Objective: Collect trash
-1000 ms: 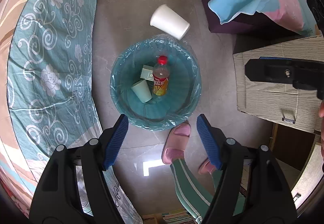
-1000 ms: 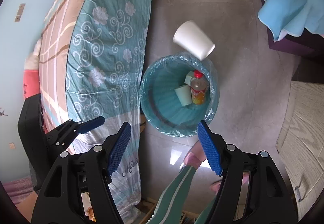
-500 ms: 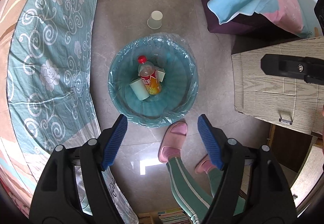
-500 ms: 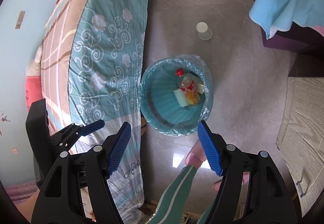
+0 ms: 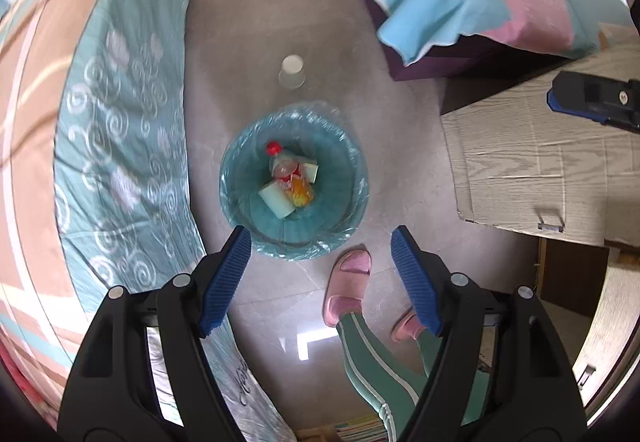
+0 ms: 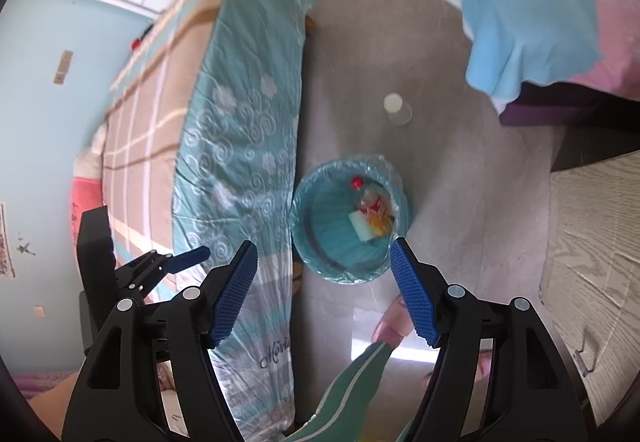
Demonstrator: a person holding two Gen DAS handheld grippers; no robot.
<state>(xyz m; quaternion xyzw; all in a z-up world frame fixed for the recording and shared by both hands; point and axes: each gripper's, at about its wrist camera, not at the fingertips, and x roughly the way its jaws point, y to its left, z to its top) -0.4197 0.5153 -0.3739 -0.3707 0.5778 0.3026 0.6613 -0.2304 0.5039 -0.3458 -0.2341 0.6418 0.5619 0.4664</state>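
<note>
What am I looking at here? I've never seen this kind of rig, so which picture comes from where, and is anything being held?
There is no robot. A person holds a hand tool with a two-finger claw in each hand, and a fisheye camera on each tool looks along its fingers. One picture is from the left claw, the other from the right claw; the black arms with blue pads at the bottom are each claw's own fingers. Both stand open with nothing between them.

Below, on the grey floor, is a round bin with a blue liner. In it lie a bottle with a red cap, a white cup and a small carton. Another white paper cup rests on the floor beyond the bin, outside it. The person's pink slippers are beside the bin, with a bed to one side.
</note>
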